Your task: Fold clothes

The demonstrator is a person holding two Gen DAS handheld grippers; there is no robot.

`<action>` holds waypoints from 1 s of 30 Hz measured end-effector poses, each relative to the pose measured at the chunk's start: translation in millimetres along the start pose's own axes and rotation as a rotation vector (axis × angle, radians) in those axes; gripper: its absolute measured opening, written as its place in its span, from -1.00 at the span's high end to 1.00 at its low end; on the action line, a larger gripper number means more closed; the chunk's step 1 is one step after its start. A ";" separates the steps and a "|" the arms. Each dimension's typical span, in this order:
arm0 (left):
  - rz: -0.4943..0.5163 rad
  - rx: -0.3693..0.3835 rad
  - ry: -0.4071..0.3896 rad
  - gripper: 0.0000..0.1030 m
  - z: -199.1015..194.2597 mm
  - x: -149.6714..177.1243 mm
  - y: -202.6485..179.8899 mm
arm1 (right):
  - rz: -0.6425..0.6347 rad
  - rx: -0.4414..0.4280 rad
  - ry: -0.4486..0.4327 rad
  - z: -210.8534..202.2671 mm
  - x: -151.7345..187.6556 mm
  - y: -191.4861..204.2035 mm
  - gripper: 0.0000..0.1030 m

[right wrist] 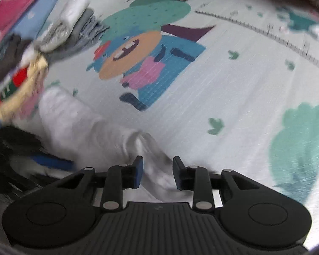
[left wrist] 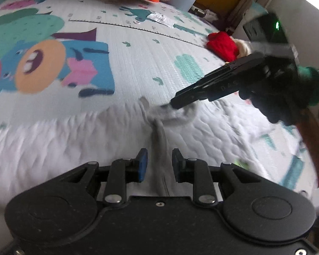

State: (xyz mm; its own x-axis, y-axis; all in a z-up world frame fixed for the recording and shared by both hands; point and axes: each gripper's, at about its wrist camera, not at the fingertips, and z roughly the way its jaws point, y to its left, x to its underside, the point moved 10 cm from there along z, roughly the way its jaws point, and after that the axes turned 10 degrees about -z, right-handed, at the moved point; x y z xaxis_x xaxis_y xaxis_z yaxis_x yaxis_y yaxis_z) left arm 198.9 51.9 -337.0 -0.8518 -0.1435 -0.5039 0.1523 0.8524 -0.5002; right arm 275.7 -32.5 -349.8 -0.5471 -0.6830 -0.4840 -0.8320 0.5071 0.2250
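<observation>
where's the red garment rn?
Left wrist view, upper right: the red garment lies bunched on the play mat near its far edge, just beyond the right gripper. It does not show in the right wrist view.

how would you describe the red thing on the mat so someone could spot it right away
Start from the play mat with its big cartoon bear, and follow the printed ruler line to the far right edge. There lies a crumpled bright red garment. It is the only solid red cloth there, well apart from the white garment in front.
</observation>
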 end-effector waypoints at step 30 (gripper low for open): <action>0.296 -0.068 0.112 0.56 -11.5 79.5 7.6 | -0.506 0.015 0.070 -1.0 52.1 106.2 0.39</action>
State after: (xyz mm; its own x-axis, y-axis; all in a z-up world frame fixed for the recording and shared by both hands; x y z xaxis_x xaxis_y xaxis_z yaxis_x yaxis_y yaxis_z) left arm 126.5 52.7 -372.7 -0.8259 0.1684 -0.5381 0.3707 0.8813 -0.2932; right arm 158.8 -14.7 -350.3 -0.0815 -0.8782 -0.4712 -0.9932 0.1111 -0.0353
